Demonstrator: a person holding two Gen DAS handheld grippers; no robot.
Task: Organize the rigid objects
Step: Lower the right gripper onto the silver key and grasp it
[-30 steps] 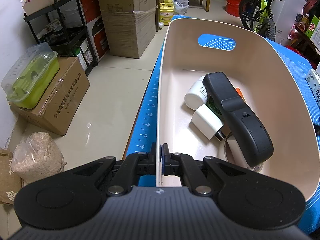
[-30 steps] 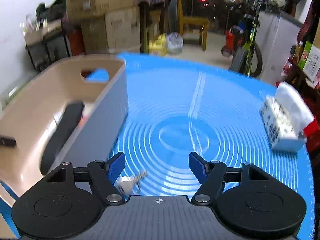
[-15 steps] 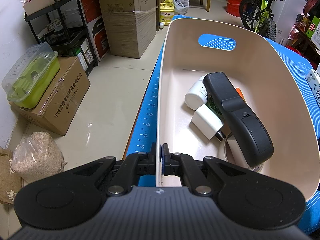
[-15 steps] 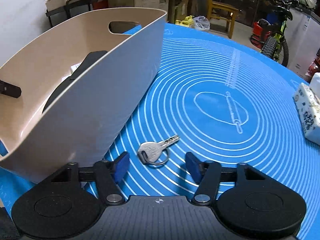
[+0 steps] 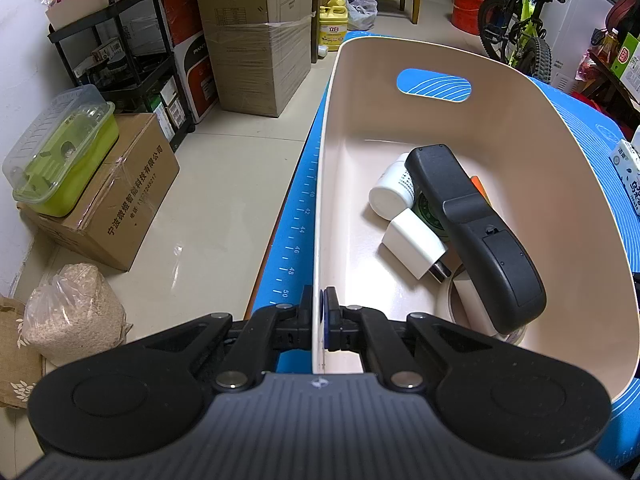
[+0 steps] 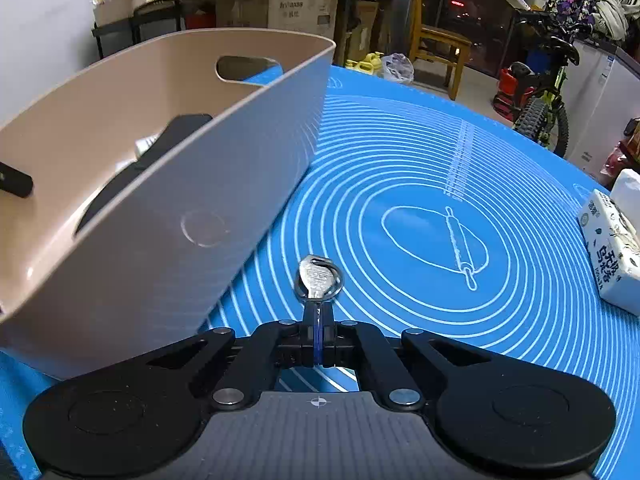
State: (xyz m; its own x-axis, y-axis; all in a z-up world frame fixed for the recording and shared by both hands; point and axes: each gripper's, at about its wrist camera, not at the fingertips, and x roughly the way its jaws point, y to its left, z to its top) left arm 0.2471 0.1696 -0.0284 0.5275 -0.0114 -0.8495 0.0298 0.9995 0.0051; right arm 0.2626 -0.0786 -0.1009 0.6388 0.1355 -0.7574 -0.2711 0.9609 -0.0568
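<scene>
A beige plastic basket [image 5: 532, 128] stands on the blue mat. My left gripper [image 5: 319, 316] is shut on the basket's near rim. Inside lie a black remote [image 5: 476, 232], a white bottle [image 5: 390, 196], a white plug adapter [image 5: 412, 242] and a tape roll [image 5: 472, 308]. In the right wrist view the basket [image 6: 168, 216] is on the left. My right gripper [image 6: 318, 334] is shut on a silver key [image 6: 318, 280] with a ring, held just above the mat [image 6: 420, 184] beside the basket's outer wall.
A tissue pack [image 6: 612, 248] lies on the mat at the right. Off the table to the left are cardboard boxes [image 5: 116, 196], a green lidded container [image 5: 64, 160], a black shelf rack [image 5: 132, 64] and a bag of grain [image 5: 72, 312]. A bicycle [image 6: 540, 96] and a chair [image 6: 436, 44] stand behind.
My right gripper has closed on the key that lay on the mat between its open fingers, and lifted it. The left gripper stays clamped on the basket rim.
</scene>
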